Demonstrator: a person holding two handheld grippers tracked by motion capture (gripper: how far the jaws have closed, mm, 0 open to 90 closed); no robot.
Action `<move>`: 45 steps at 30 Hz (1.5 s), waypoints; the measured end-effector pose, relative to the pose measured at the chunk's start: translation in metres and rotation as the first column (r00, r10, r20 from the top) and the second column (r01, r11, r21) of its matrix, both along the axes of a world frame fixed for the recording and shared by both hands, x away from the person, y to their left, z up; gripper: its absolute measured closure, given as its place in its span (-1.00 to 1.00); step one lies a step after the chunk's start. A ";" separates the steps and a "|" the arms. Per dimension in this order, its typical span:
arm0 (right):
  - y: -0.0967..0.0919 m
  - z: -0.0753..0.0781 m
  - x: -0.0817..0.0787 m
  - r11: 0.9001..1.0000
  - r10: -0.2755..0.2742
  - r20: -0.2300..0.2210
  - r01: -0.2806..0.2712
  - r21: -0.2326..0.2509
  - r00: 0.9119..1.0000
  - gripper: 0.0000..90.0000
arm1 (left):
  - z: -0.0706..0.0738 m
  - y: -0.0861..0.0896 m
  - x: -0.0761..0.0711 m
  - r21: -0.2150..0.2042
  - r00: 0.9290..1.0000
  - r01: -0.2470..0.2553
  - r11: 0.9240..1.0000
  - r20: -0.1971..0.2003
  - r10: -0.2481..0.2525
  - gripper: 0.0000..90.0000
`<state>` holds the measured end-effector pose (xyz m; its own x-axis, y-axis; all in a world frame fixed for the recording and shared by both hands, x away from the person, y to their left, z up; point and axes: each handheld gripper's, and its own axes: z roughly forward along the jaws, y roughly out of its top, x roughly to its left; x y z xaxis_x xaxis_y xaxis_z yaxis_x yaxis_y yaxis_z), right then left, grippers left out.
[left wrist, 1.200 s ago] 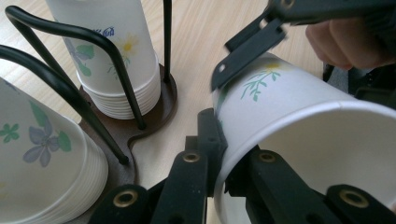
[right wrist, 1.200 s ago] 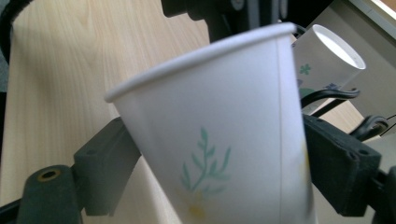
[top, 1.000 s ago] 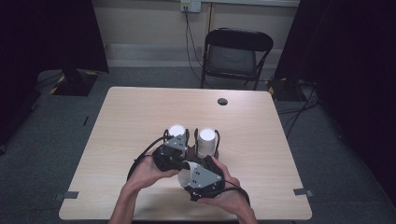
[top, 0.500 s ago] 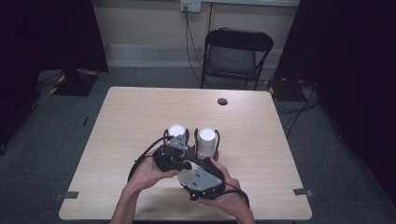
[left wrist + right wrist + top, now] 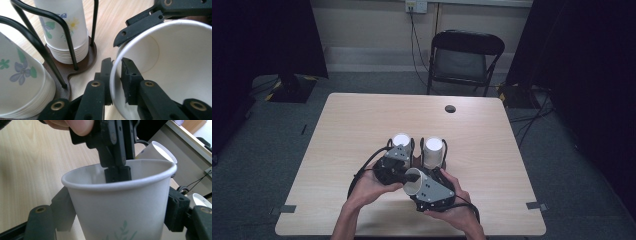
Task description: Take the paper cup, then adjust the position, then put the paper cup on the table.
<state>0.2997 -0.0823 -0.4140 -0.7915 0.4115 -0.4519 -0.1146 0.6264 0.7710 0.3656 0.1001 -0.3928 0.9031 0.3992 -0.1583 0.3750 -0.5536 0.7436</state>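
A white paper cup [image 5: 413, 181] with a green leaf print is held just above the table near its front edge. My right gripper [image 5: 418, 186] is shut on the cup's [image 5: 120, 205] sides, one jaw against each side. My left gripper [image 5: 115, 80] is shut on the cup's [image 5: 175, 62] rim, one jaw inside and one outside. In the right gripper view the left gripper [image 5: 115, 173] reaches down into the cup from above, with the right gripper [image 5: 118, 212] around the cup. Just beyond, a black wire rack [image 5: 82, 60] holds two stacks of upside-down flowered cups [image 5: 401, 142] [image 5: 433, 150].
The rack's brown base and wire loops stand close ahead of both grippers. A round dark grommet [image 5: 450, 108] sits near the table's far edge. A black folding chair [image 5: 464, 60] stands behind the table. Bare wood lies left and right of the hands.
The right gripper with the cup has edged slightly left, toward the left gripper. The rack and its stacks have not moved.
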 end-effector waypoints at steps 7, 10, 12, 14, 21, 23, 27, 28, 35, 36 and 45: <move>-0.004 -0.002 0.002 0.999 -0.020 -0.012 0.020 0.032 1.000 -0.41 | -0.001 0.005 -0.002 -0.034 0.999 -0.030 0.999 0.027 0.031 0.63; -0.006 -0.003 0.000 0.999 -0.030 -0.026 0.031 0.044 0.999 -0.41 | -0.002 0.007 -0.003 -0.049 0.998 -0.031 0.998 0.045 0.033 0.53; -0.010 -0.003 0.000 0.997 -0.043 -0.041 0.046 0.063 0.998 -0.40 | -0.002 0.008 -0.004 -0.066 0.997 -0.048 0.997 0.056 0.052 0.47; -0.012 -0.003 0.001 0.995 -0.050 -0.047 0.054 0.079 0.998 -0.40 | -0.003 0.009 -0.006 -0.066 0.996 -0.048 0.997 0.074 0.053 0.39; -0.018 -0.006 0.003 0.989 -0.062 -0.104 0.075 0.131 0.993 -0.40 | -0.004 0.013 -0.011 -0.118 0.984 -0.086 0.989 0.147 0.103 0.11; -0.020 -0.008 0.005 0.987 -0.068 -0.119 0.084 0.134 0.991 -0.40 | -0.003 0.015 -0.013 -0.130 0.980 -0.099 0.987 0.157 0.119 0.06; -0.026 -0.012 0.007 0.981 -0.084 -0.146 0.107 0.160 0.986 -0.39 | -0.004 0.019 -0.015 -0.164 0.976 -0.116 0.980 0.167 0.143 -0.02; -0.026 -0.012 0.007 0.980 -0.088 -0.152 0.113 0.164 0.984 -0.39 | -0.005 0.020 -0.015 -0.158 0.973 -0.128 0.979 0.169 0.155 -0.04; -0.030 -0.017 0.010 0.971 -0.111 -0.198 0.149 0.186 0.974 -0.38 | -0.007 0.029 -0.018 -0.195 0.968 -0.155 0.969 0.165 0.188 -0.14; -0.031 -0.018 0.010 0.970 -0.112 -0.201 0.151 0.190 0.973 -0.38 | -0.008 0.032 -0.020 -0.200 0.966 -0.159 0.967 0.168 0.194 -0.14; -0.048 -0.019 0.012 0.942 -0.144 -0.235 0.206 0.265 0.961 -0.36 | -0.014 0.053 -0.029 -0.239 0.950 -0.186 0.953 0.203 0.236 -0.26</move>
<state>0.3113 -0.1306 -0.4325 -0.7592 0.6382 -0.1277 0.1601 0.3733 0.9138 0.3369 0.1528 -0.4068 0.8234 0.5641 -0.0620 0.2731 -0.2982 0.9146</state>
